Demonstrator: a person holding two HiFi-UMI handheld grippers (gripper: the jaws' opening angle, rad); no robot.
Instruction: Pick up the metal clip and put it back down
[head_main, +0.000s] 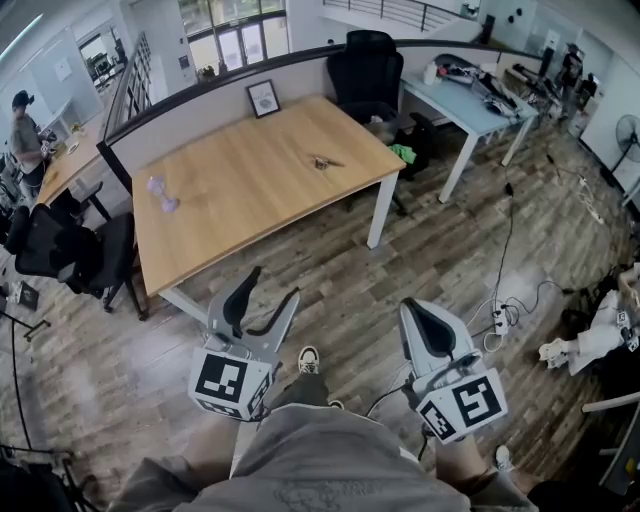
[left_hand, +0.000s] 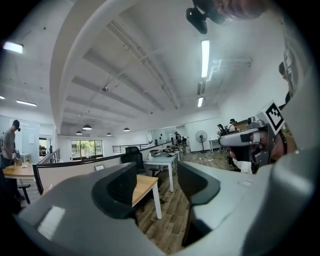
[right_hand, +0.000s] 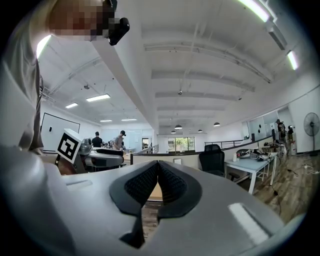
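The metal clip (head_main: 323, 161) lies on the wooden table (head_main: 250, 190), toward its far right edge, small and dark. Both grippers hang low over the person's lap, well short of the table. My left gripper (head_main: 272, 290) stands open with nothing between its jaws; in the left gripper view the left gripper (left_hand: 157, 182) frames a corner of the table (left_hand: 145, 186) through the gap. My right gripper (head_main: 418, 312) is shut and empty. In the right gripper view the right gripper (right_hand: 158, 167) has its pads pressed together. The clip shows in neither gripper view.
A purple object (head_main: 160, 193) and a framed picture (head_main: 263, 98) also sit on the table. A black chair (head_main: 365, 65) and a light-blue desk (head_main: 470, 95) stand behind. More black chairs (head_main: 70, 255) are at left. A power strip (head_main: 497, 318) with cables lies on the wood floor.
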